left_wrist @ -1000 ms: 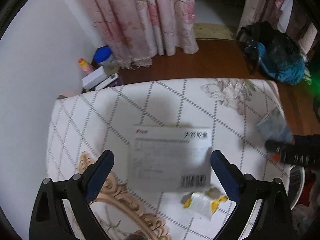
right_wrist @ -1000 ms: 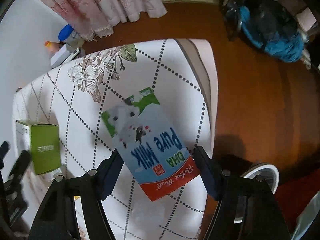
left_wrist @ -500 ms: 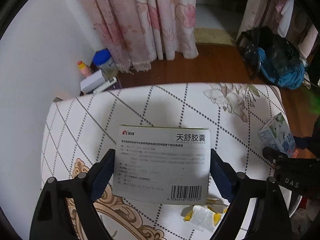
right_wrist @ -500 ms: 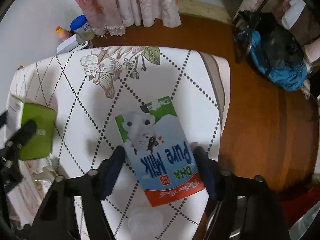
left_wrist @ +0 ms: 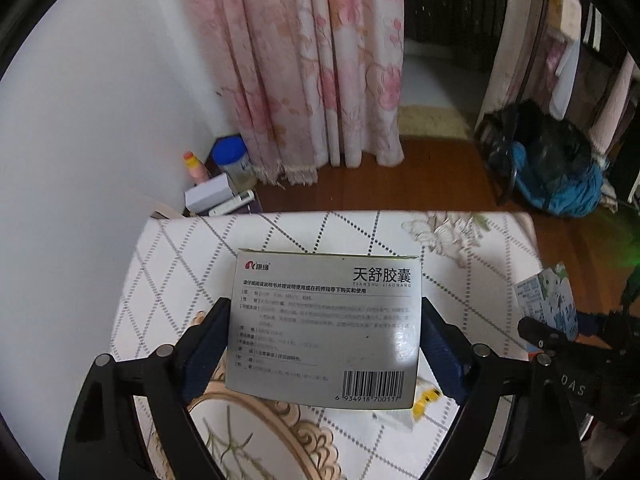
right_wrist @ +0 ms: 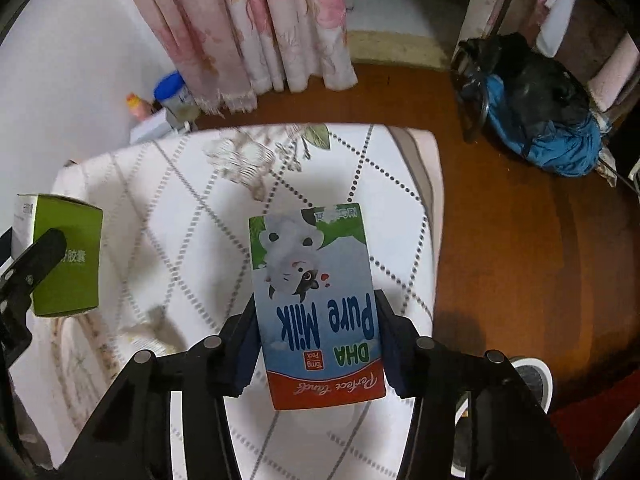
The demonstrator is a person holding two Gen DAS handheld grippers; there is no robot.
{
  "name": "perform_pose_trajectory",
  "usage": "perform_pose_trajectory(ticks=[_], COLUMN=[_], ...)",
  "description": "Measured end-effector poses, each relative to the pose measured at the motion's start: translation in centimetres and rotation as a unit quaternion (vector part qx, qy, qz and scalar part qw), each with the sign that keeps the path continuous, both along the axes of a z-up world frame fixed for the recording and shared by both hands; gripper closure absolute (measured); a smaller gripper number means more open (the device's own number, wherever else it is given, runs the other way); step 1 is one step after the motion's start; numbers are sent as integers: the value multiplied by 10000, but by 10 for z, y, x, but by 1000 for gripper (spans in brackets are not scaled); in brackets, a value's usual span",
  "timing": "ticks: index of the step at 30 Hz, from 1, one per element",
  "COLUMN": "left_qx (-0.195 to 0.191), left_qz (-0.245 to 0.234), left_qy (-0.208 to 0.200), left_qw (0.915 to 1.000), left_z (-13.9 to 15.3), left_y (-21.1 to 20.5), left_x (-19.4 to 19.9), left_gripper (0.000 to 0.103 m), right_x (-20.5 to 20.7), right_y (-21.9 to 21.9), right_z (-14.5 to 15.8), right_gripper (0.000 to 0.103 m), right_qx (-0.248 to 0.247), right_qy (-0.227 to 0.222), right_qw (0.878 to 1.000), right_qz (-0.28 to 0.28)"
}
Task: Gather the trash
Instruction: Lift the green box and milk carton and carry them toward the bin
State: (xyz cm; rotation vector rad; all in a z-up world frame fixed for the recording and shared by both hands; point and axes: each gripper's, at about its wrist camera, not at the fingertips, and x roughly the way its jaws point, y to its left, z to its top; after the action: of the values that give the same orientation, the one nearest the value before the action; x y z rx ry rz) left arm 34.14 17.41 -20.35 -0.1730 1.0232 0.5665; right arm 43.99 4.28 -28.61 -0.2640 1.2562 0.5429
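Observation:
My left gripper (left_wrist: 324,344) is shut on a grey and green medicine box (left_wrist: 326,326) with Chinese print and a barcode, held above the table. The box also shows at the left of the right wrist view (right_wrist: 66,256). My right gripper (right_wrist: 316,344) is shut on a blue milk carton (right_wrist: 316,304) printed "DHA Pure Milk", lifted off the table. The carton shows at the right edge of the left wrist view (left_wrist: 546,302). A crumpled white and yellow wrapper (left_wrist: 416,402) lies on the table below the medicine box; it is blurred in the right wrist view (right_wrist: 154,330).
The table has a white cloth with a dotted diamond pattern (left_wrist: 320,232) and stands against a white wall. Bottles and a small box (left_wrist: 218,184) sit beyond its far edge by a pink curtain (left_wrist: 304,64). A dark and blue bag (right_wrist: 536,120) lies on the wooden floor. A white round bin rim (right_wrist: 532,376) sits lower right.
Both grippers closed on their items and lifted them off the table. The medicine box and the milk carton now sit higher in the views, and the milk carton has straightened between the fingers.

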Motion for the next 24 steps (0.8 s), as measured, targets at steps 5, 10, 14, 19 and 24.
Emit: perform_pose_trajectory(ticks=[5, 10, 14, 19, 24], left_qx=[37, 1, 13, -75, -375], left_qz=[-16, -230, -532, -1049, -1640], left_qy=[-398, -806, -1073, -1261, -1156], left_qw=[9992, 9965, 9928, 9864, 9790], left_z=[43, 86, 113, 131, 116], left_y=[-26, -73, -121, -189, -260], left_x=[-30, -59, -72, -76, -57], left_gripper=[15, 15, 15, 15, 15], right_x=[-31, -62, -85, -105, -113], right_y=[-34, -85, -141, -219, -307], right_z=[46, 101, 137, 152, 135], right_gripper=[51, 51, 51, 51, 51], right_qx=[528, 1018, 1324, 1469, 1338], right_qy=[-274, -656, -901, -993, -914], right_qw=[9980, 9915, 9841, 9765, 9697], right_qz=[-220, -475, -768, -1225, -1831])
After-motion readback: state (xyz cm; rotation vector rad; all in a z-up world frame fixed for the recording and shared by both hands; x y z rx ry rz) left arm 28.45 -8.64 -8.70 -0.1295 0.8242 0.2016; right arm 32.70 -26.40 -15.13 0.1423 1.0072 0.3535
